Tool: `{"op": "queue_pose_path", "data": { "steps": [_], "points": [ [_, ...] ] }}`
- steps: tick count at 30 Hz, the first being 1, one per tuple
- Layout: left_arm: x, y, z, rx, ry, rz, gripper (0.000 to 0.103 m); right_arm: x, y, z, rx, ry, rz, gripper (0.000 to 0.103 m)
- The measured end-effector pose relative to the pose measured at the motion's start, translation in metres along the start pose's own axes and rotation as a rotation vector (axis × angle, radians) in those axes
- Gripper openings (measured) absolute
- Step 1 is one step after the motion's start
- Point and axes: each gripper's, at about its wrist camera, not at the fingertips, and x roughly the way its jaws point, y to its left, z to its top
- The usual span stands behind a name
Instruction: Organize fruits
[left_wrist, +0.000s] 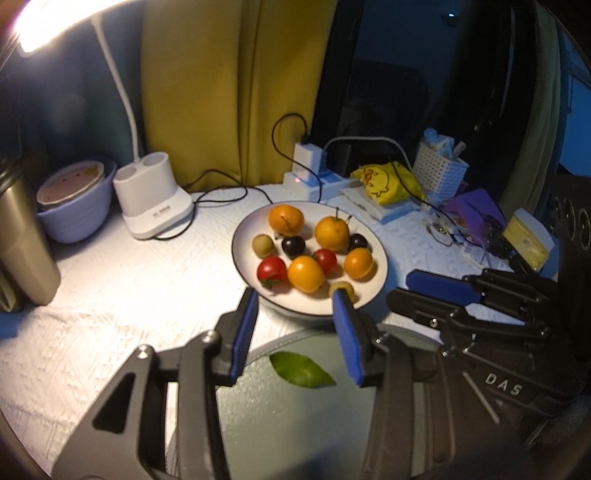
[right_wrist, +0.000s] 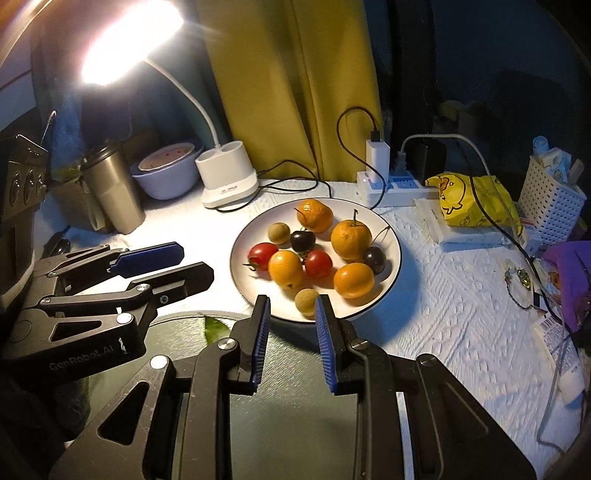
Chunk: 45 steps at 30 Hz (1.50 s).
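A white plate (left_wrist: 244, 236) (right_wrist: 244, 240) holds two mandarins (left_wrist: 286, 219), two red tomatoes (left_wrist: 272, 271), two dark cherries (left_wrist: 293, 246), small orange fruits (left_wrist: 306, 274) and two longans (right_wrist: 306, 301). My left gripper (left_wrist: 295, 297) hovers at the plate's near rim, open and empty. One of its fingertips (left_wrist: 341, 295) covers part of the nearer longan. My right gripper (right_wrist: 292, 299) hangs just short of the same rim, its jaws a narrow gap apart with nothing between them. Beneath both lies a round grey-green dish (left_wrist: 295, 424) (right_wrist: 291, 369) bearing one green leaf (left_wrist: 301, 371) (right_wrist: 214, 328).
Behind the plate stand a lit white desk lamp (left_wrist: 151, 199), a power strip with chargers and cables (right_wrist: 388, 184), a yellow snack bag (right_wrist: 469, 199) and a white basket (right_wrist: 550, 206). A steel tumbler (right_wrist: 110, 188) and a lilac bowl (right_wrist: 166, 177) sit at left. Small clutter (right_wrist: 561, 280) lies at right.
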Motion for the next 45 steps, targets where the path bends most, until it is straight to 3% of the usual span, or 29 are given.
{"op": "queue_pose_path", "data": {
  "steps": [12,20,35,39,43,45],
  "points": [
    [-0.045,0.001,-0.017,-0.014,-0.048,0.008,0.045,-0.037,0.024,-0.01,-0.027,-0.035,-0.01,0.026],
    [-0.069,0.0,-0.029,-0.021,-0.069,0.003,0.065,-0.057,0.038,-0.02,-0.041,-0.049,-0.022,0.027],
    [-0.137,-0.004,-0.033,-0.031,-0.183,0.015,0.066,-0.107,0.063,-0.021,-0.077,-0.137,-0.044,0.027],
    [-0.155,-0.004,-0.031,-0.046,-0.216,0.009,0.068,-0.123,0.068,-0.018,-0.074,-0.177,-0.055,0.045],
    [-0.171,-0.003,-0.03,-0.054,-0.253,0.008,0.085,-0.135,0.072,-0.015,-0.072,-0.206,-0.061,0.051],
    [-0.177,-0.003,-0.029,-0.06,-0.27,0.015,0.091,-0.141,0.073,-0.013,-0.07,-0.217,-0.063,0.065]
  ]
}}
